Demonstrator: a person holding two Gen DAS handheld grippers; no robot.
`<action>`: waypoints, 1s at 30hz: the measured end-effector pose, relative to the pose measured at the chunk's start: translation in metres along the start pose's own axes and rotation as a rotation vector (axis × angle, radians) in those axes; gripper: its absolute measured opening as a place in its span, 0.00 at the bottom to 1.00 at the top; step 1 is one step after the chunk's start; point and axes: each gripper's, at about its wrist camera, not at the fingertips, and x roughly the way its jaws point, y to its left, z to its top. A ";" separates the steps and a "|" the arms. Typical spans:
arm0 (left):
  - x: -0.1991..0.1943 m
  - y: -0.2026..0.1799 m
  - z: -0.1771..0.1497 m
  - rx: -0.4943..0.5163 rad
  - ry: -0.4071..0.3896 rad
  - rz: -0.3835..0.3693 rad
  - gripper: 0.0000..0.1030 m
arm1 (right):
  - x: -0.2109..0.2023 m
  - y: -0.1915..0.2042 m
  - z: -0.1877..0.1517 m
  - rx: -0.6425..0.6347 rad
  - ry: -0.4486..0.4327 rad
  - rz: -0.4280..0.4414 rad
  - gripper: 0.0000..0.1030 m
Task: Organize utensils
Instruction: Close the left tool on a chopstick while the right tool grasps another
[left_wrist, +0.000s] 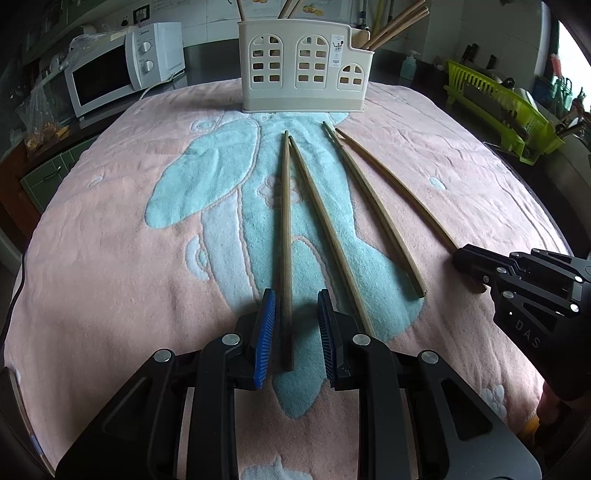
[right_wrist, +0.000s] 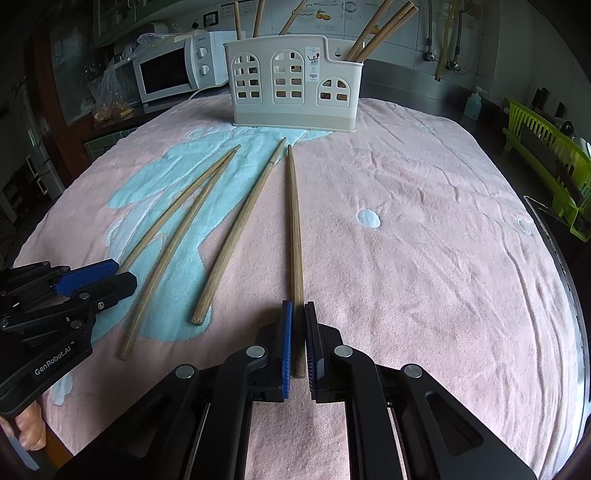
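Note:
Four wooden chopsticks lie side by side on a pink and blue towel (left_wrist: 110, 258). My left gripper (left_wrist: 296, 293) is open around the near end of the leftmost chopstick (left_wrist: 284, 221); there is a gap at each blue pad. From the right wrist view, the left gripper (right_wrist: 122, 275) sits low over that stick's end. My right gripper (right_wrist: 298, 304) is shut on the near end of the rightmost chopstick (right_wrist: 293, 221), which looks flat on the towel (right_wrist: 406, 258). In the left wrist view the right gripper (left_wrist: 467, 264) covers that stick's end. A cream utensil holder (left_wrist: 306, 74) (right_wrist: 295, 85) stands at the far edge.
Several chopsticks (left_wrist: 395, 26) stand in the holder's right compartment. Two loose chopsticks (left_wrist: 328, 236) (left_wrist: 376, 214) lie between the grippers. A white microwave (left_wrist: 122, 70) is at the back left, with a green dish rack (left_wrist: 495, 103) and a soap bottle (left_wrist: 408, 66) on the right.

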 end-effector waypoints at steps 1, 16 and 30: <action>0.000 0.000 0.000 0.001 -0.002 0.001 0.22 | 0.000 -0.001 0.000 0.001 0.000 0.001 0.07; 0.001 -0.004 0.000 0.011 -0.008 -0.003 0.22 | 0.000 -0.002 0.001 0.009 -0.002 0.007 0.07; 0.001 0.012 -0.001 -0.020 -0.020 -0.064 0.12 | 0.000 -0.002 0.001 0.012 -0.003 0.006 0.07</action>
